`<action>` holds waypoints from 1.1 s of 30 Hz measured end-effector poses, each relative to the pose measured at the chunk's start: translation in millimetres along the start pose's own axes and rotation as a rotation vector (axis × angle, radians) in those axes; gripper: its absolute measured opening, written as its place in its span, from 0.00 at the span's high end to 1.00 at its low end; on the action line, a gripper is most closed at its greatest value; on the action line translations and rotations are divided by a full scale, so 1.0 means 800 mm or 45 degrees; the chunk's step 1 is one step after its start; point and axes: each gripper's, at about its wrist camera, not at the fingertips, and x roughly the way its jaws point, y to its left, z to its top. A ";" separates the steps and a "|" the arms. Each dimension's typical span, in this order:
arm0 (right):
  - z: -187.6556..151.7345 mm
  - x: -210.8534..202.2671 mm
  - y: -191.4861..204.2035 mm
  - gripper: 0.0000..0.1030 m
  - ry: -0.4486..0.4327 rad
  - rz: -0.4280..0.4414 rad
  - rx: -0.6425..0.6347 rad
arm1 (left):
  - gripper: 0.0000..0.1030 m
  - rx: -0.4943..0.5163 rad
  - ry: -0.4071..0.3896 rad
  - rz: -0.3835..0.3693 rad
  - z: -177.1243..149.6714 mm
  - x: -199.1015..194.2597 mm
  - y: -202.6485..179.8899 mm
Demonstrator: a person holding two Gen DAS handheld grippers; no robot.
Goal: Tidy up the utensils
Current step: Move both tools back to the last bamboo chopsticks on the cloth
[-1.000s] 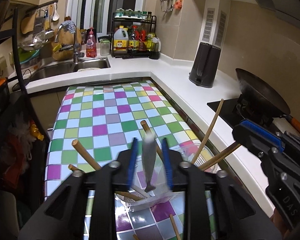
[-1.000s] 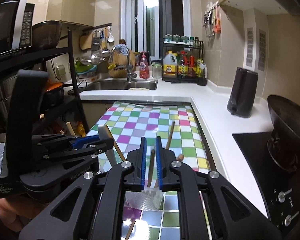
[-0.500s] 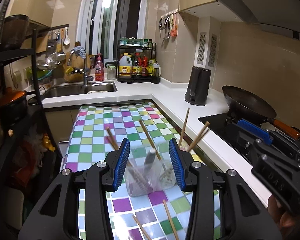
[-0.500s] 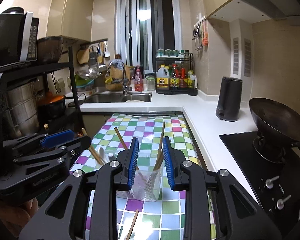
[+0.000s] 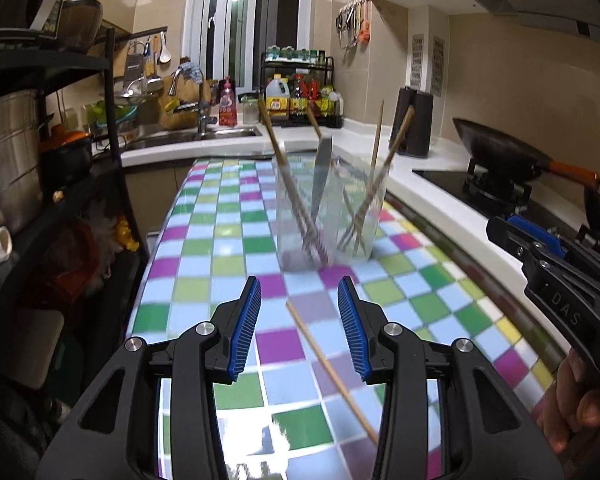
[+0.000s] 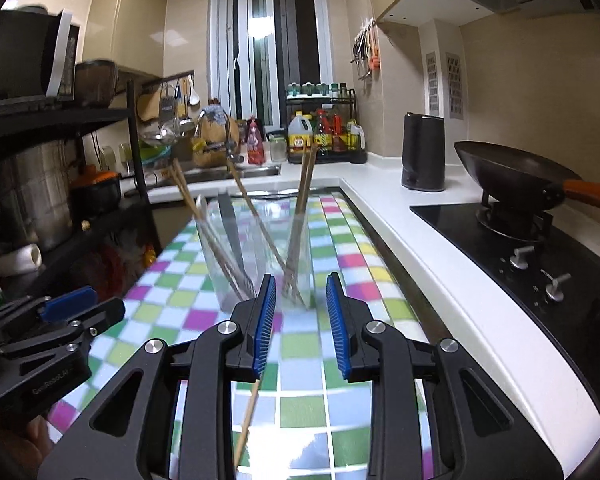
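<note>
A clear glass cup (image 5: 328, 208) stands on the checkered table (image 5: 204, 264) and holds a metal knife (image 5: 320, 176) and several wooden-handled utensils. It also shows in the right wrist view (image 6: 256, 248). My left gripper (image 5: 299, 320) is open and empty, low over the table, short of the cup. A loose wooden chopstick (image 5: 332, 372) lies on the table between its fingers. My right gripper (image 6: 300, 316) is open and empty, just in front of the cup. The chopstick (image 6: 248, 420) lies under its left finger.
A white counter (image 6: 384, 208) runs along the right with a black kettle (image 6: 423, 152), a hob and a wok (image 6: 508, 172). A sink (image 5: 192, 136) is at the back. A dark shelf rack with pots (image 5: 12, 168) stands on the left.
Both grippers have let go of their utensils into the cup, opened, pulled back and dropped lower toward the table. The knife and chopsticks now stand in the cup.
</note>
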 end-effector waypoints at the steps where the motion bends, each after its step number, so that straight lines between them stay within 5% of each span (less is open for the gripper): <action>1: -0.009 -0.002 0.002 0.73 0.001 -0.007 -0.018 | 0.61 -0.006 0.013 0.004 -0.011 -0.001 0.000; 7: -0.059 -0.006 -0.007 0.73 0.072 -0.005 -0.014 | 0.61 -0.064 0.073 0.047 -0.060 0.001 0.007; 15: -0.111 0.002 0.001 0.74 0.175 0.012 -0.045 | 0.63 -0.047 0.063 0.064 -0.075 0.006 0.007; 21: -0.130 0.012 -0.002 0.76 0.242 0.042 -0.009 | 0.74 -0.071 0.076 0.070 -0.085 0.010 0.011; 33: -0.151 0.023 0.039 0.76 0.390 0.220 -0.040 | 0.74 -0.094 0.127 0.029 -0.095 0.019 0.009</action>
